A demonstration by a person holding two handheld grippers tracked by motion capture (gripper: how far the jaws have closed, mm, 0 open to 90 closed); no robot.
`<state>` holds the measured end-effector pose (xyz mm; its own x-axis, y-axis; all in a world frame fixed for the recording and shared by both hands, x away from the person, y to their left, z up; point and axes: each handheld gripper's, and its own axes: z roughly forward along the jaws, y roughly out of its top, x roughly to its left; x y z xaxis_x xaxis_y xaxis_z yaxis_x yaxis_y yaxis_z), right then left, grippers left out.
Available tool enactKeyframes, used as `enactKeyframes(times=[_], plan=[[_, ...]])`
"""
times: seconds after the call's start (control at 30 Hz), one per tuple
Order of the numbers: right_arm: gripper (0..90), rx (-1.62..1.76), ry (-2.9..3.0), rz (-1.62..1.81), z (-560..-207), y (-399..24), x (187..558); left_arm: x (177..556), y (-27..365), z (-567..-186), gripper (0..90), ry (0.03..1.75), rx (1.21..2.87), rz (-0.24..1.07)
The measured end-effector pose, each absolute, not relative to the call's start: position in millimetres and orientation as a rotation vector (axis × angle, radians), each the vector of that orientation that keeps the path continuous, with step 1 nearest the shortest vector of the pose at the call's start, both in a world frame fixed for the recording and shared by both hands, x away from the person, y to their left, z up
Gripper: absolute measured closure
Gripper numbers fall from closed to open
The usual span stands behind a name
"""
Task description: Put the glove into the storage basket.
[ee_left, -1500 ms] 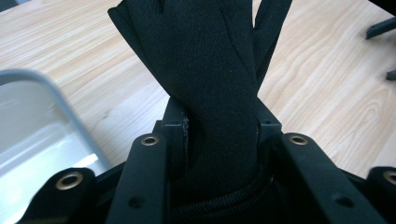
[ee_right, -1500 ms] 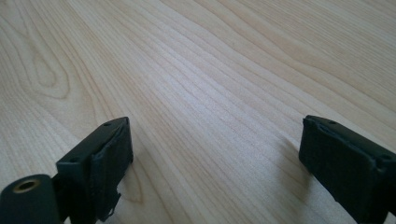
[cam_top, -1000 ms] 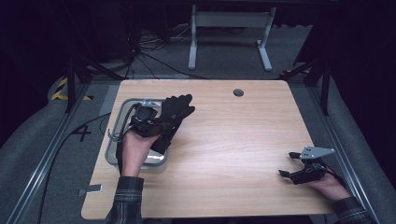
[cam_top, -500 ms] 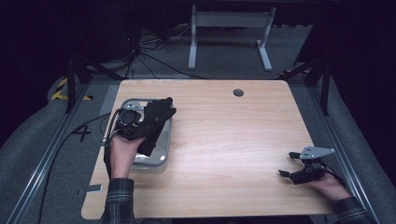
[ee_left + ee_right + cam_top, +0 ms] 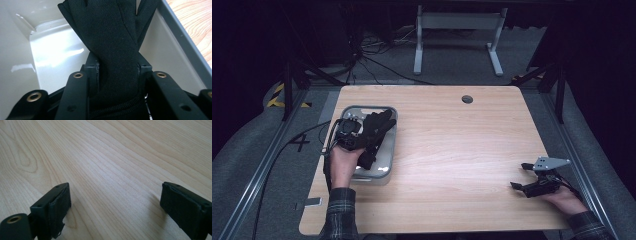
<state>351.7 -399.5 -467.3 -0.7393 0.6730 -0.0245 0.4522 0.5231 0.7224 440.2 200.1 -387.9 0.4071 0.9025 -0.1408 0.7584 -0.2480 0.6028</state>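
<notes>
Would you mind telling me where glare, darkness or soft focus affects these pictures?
High view: surroundings dark, table evenly lit. Left gripper view: bright glare on the tray floor; black glove shows little detail. Right gripper view: near jaws slightly soft, faint shadows beside them on the wood.

One glove [image 5: 112, 37] — one tray [image 5: 389, 145]

At the left of the frame, a matt black woven cloth glove [image 5: 112, 42] hangs over a glossy, smooth grey tray [image 5: 387, 142]. The table [image 5: 462, 145] is pale, smooth wood grain.
</notes>
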Motion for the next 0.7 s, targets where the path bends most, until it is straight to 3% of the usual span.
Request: enactKeyframes(times=[0.2, 0.43, 0.6, 0.7], plan=[[10.2, 0.939, 2.466, 1.040, -467, -400, 352, 443, 202, -395, 60.8, 1.428, 2.084, 0.299], [10.2, 0.939, 2.465, 1.040, -467, -400, 352, 445, 203, -398, 43.5, 1.430, 2.074, 0.294], [10.2, 0.939, 2.465, 1.040, -467, -400, 352, 441, 203, -388, 28.5, 1.401, 2.035, 0.361], [10.2, 0.939, 2.465, 1.040, -467, -400, 352, 439, 199, -383, 24.7, 1.366, 2.016, 0.348]])
